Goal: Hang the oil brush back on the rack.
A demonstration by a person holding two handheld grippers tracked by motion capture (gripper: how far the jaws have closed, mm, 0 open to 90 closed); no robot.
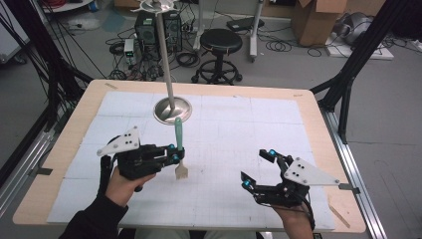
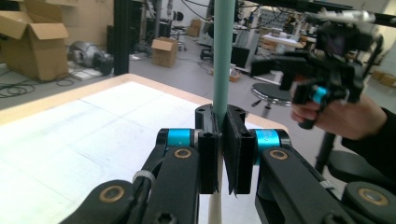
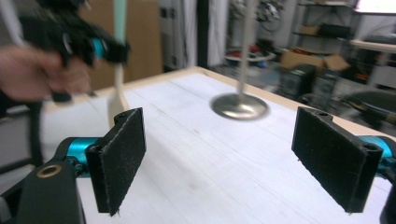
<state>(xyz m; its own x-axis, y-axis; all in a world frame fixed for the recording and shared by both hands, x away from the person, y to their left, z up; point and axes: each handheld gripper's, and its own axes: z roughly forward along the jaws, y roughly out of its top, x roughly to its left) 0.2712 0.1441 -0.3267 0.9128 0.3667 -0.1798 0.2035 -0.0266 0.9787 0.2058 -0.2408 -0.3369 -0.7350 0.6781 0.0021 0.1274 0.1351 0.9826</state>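
**Left grips the brush, right stands clear**

Nearest, the right gripper [image 1: 258,169], jaws wide and empty. The left gripper [image 1: 174,153] clamps the green-handled brush [image 1: 179,149] upright, bristles just above the worktop [image 1: 239,129], probably bound for the metal stand [image 1: 172,109] beyond.

— What's behind the counter [image 1: 308,107]?
— Grey floor [image 1: 278,69], a black stool [image 1: 220,42], tangled cables [image 1: 127,47], cardboard boxes [image 1: 318,17].
— And the sides?
— Black frame struts [image 1: 356,55].
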